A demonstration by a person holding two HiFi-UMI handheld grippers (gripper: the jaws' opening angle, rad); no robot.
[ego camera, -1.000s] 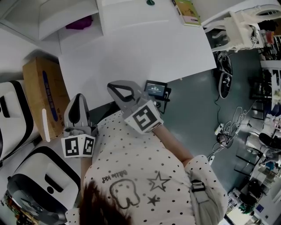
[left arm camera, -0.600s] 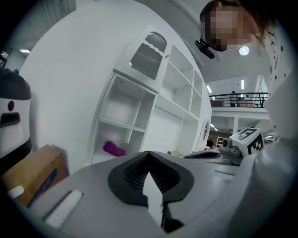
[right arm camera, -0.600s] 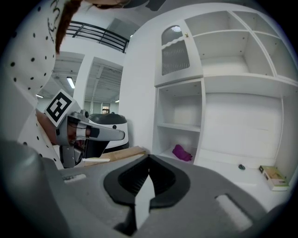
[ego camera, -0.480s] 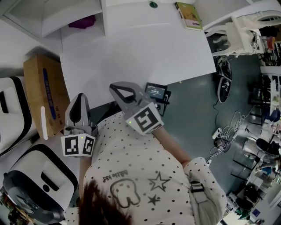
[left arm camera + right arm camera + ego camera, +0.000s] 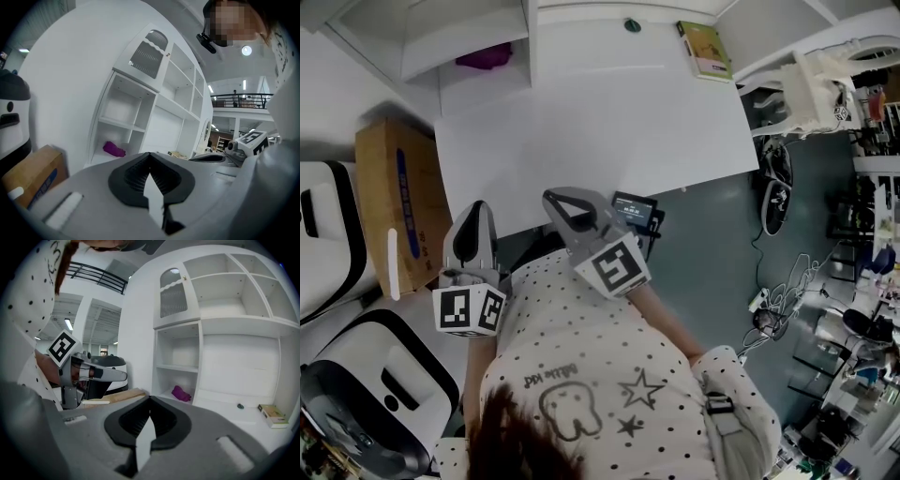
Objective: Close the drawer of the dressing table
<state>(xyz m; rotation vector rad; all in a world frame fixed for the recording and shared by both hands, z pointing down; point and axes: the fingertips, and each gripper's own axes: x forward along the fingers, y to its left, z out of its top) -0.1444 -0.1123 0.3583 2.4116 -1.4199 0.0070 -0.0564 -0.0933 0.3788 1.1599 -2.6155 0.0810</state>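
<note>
The white dressing table [image 5: 591,131] fills the middle of the head view, its top [image 5: 243,416] bare. Its front below the edge is hidden, and I see no drawer in any view. My left gripper [image 5: 476,208] is level at the table's front left corner, jaws shut on nothing [image 5: 150,155]. My right gripper [image 5: 551,197] is beside it at the front edge, its jaws also meeting with nothing between them [image 5: 150,398]. A small black screen unit [image 5: 635,208] sits just right of it. Each gripper shows in the other's view: the right gripper [image 5: 206,158], the left gripper [image 5: 123,376].
White shelves [image 5: 459,37] rise at the table's back left with a purple item [image 5: 485,58] in them. A green book [image 5: 705,49] and a dark knob [image 5: 630,25] lie at the back. A cardboard box [image 5: 389,202] and white machines [image 5: 375,394] stand left; cables [image 5: 769,300] right.
Both grippers keep their places at the table's front edge, jaws unchanged. Only the head view has drifted slightly.
</note>
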